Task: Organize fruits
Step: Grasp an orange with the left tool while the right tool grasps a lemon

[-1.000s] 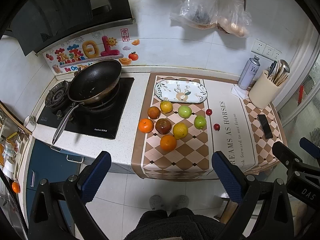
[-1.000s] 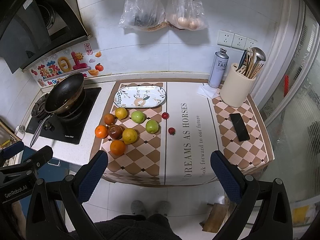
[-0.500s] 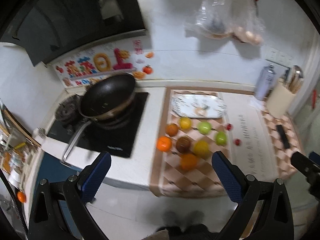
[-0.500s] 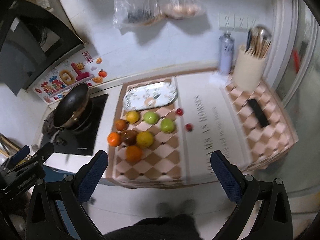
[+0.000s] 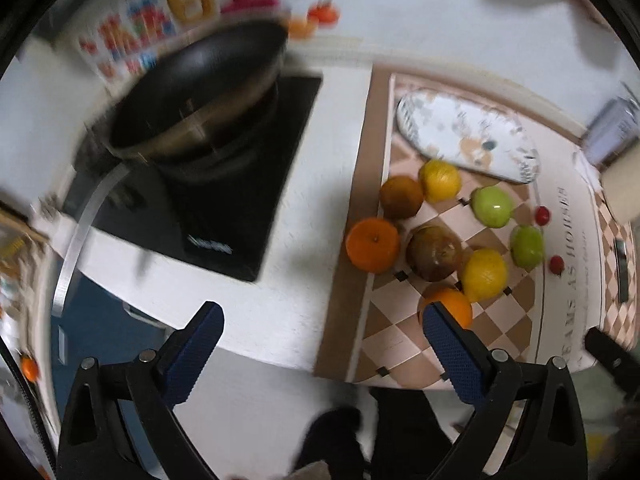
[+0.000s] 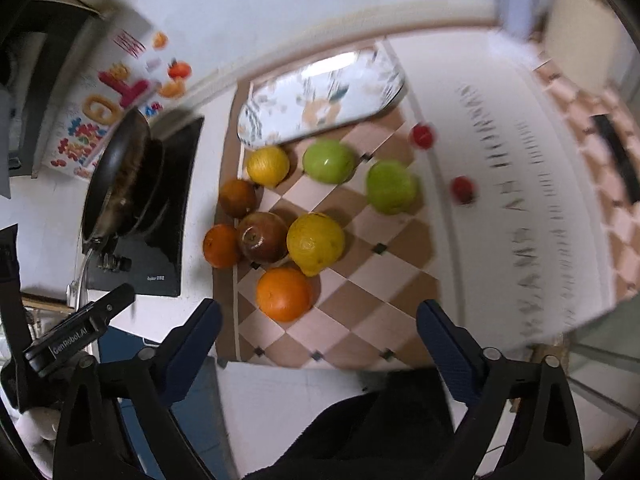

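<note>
Several fruits lie on a checkered mat (image 6: 360, 280): an orange (image 6: 283, 294) nearest the counter's front edge, a big lemon (image 6: 315, 243), a dark apple (image 6: 262, 237), a second orange (image 6: 220, 246), two green apples (image 6: 329, 161) (image 6: 390, 187), a small lemon (image 6: 267, 165) and two small red fruits (image 6: 422, 135). An empty patterned oval plate (image 6: 320, 100) lies behind them. My right gripper (image 6: 318, 336) is open and empty, above the front edge near the orange. My left gripper (image 5: 320, 338) is open and empty, left of the fruits; its right finger overlaps the front orange (image 5: 450, 308).
A black wok (image 5: 200, 92) sits on a black hob (image 5: 224, 216) left of the mat. A phone (image 6: 614, 152) lies at the mat's right side. A spray can (image 5: 616, 132) and a cream utensil holder (image 5: 624, 192) stand at the back right.
Both grippers have moved forward and down towards the counter, so the fruits look much larger. Both stay open and empty. The views are blurred by motion.
</note>
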Demonstrator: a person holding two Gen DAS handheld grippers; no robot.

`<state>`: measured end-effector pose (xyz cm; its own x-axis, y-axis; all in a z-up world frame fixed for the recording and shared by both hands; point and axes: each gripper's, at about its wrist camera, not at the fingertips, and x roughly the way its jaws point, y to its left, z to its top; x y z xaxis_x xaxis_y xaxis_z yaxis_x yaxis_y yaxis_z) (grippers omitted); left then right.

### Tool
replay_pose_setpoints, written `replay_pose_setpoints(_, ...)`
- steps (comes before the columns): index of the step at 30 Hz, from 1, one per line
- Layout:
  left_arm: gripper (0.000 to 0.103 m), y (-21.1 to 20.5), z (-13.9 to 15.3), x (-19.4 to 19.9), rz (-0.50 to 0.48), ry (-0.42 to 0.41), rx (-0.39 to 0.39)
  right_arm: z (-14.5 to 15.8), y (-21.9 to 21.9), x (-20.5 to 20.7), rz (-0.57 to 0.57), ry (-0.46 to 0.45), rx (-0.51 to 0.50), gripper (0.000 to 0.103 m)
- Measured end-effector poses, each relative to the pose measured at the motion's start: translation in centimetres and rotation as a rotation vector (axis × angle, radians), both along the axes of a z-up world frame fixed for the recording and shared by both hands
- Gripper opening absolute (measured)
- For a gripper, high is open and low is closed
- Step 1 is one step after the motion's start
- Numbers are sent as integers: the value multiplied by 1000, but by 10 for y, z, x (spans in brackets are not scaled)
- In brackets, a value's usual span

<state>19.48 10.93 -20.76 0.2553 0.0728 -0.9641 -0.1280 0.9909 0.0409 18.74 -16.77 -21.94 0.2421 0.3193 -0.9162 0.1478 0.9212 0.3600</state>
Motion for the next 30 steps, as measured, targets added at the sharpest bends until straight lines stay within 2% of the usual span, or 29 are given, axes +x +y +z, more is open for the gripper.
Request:
replay_pose_setpoints(5, 89, 7, -44, 38, 99, 126, -89, -70, 19, 54, 87, 116, 2, 86)
replay_pose_setpoints(9, 88, 7, -76, 64, 138, 212, -170, -108, 31, 76, 154, 186, 8, 82)
replay_pose_setpoints(12, 88, 4, -93, 79, 149, 254, -198, -126, 41, 84, 198, 217, 44, 66)
replay_pose_setpoints(21, 83, -7, -124, 100, 106, 322, -219, -123, 33, 76, 266, 228, -44, 66)
replay_pose_setpoints(26, 64, -10, -137, 107, 95, 335, -244, -121, 36, 81, 261, 212, -63, 66)
replay_pose_setpoints(30, 61, -14, -137, 109, 62, 313, -222, -127, 33, 86, 241, 227, -38, 65)
